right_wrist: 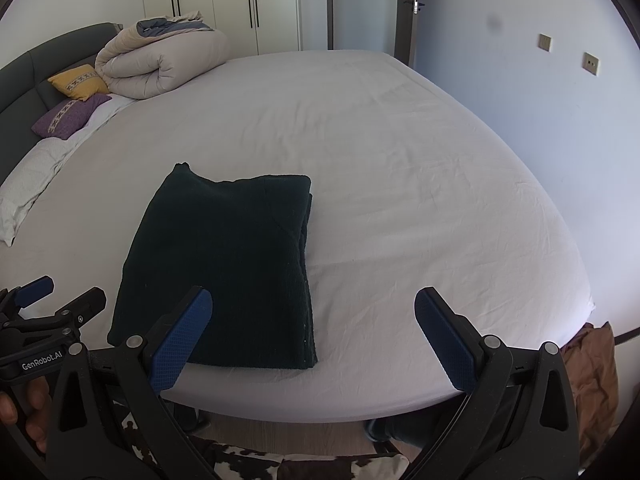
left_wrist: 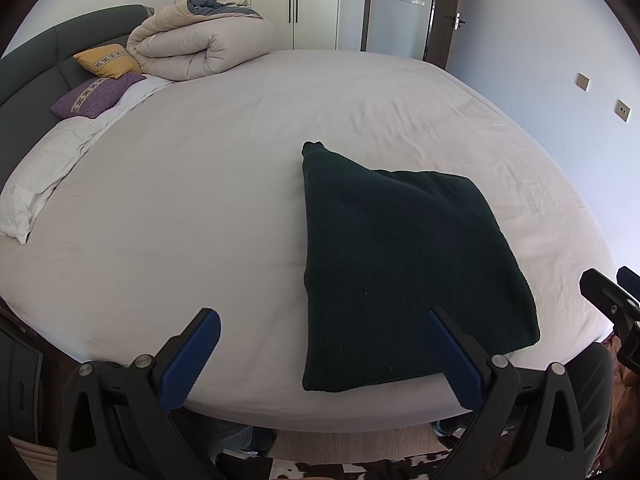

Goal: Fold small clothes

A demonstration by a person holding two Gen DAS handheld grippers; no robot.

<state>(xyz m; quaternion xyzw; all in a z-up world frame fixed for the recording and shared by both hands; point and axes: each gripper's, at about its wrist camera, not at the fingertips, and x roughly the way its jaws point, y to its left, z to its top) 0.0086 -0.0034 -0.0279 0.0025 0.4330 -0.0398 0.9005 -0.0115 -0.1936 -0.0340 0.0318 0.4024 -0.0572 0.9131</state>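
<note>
Both grippers hang just off the near edge of the bed [right_wrist: 400, 160], jaws spread wide and holding nothing: the left gripper [left_wrist: 320, 344] faces the sweater's left hem, the right gripper [right_wrist: 312, 330] its right hem. The sweater [right_wrist: 228, 264] lies near that edge as a dark layered rectangle, stacked edges showing along its right side. It looks ready for a final fold. Pinch all layers at both near corners, lift together, and carry them evenly to the far edge, where a small corner pokes out. Beyond, pillows and a rolled duvet [left_wrist: 200, 48] stay well clear.
</note>
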